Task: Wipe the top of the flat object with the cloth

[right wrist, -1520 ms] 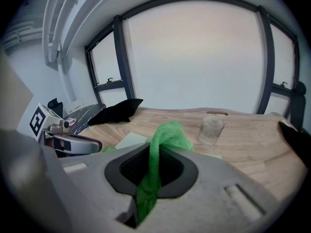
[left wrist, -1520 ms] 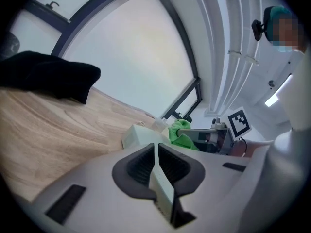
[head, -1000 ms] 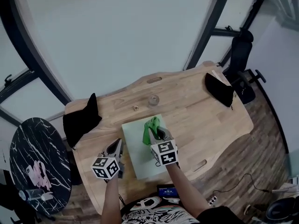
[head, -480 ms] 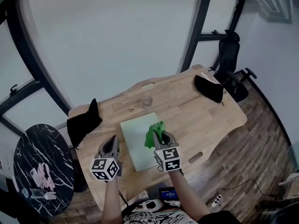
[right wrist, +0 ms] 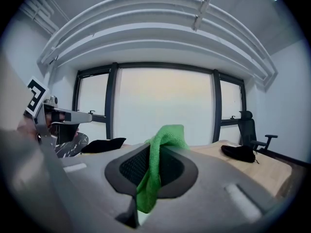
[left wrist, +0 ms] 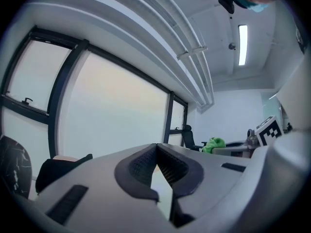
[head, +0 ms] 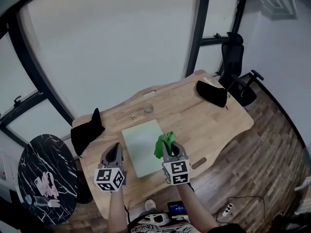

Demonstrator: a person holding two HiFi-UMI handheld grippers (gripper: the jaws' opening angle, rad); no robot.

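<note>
A pale green flat board (head: 140, 142) lies on the wooden table (head: 214, 118). My right gripper (head: 168, 147) is held above the board's right edge, shut on a bright green cloth (head: 164, 143). In the right gripper view the cloth (right wrist: 154, 169) is pinched between the jaws and sticks up past them. My left gripper (head: 114, 152) hangs above the table left of the board, shut with nothing in it; the left gripper view shows its tips (left wrist: 156, 149) meeting, with the cloth (left wrist: 213, 144) off to the right.
A small glass (head: 148, 108) and a tiny object (head: 134, 116) sit behind the board. Black cloth items lie at the table's left end (head: 86, 129) and right end (head: 211, 93). A round black marble table (head: 41, 178) stands left, an office chair (head: 232, 57) at right.
Both grippers have risen off the table toward the camera. The right one carried the green cloth up and to the board's right edge. The head view has pulled back.
</note>
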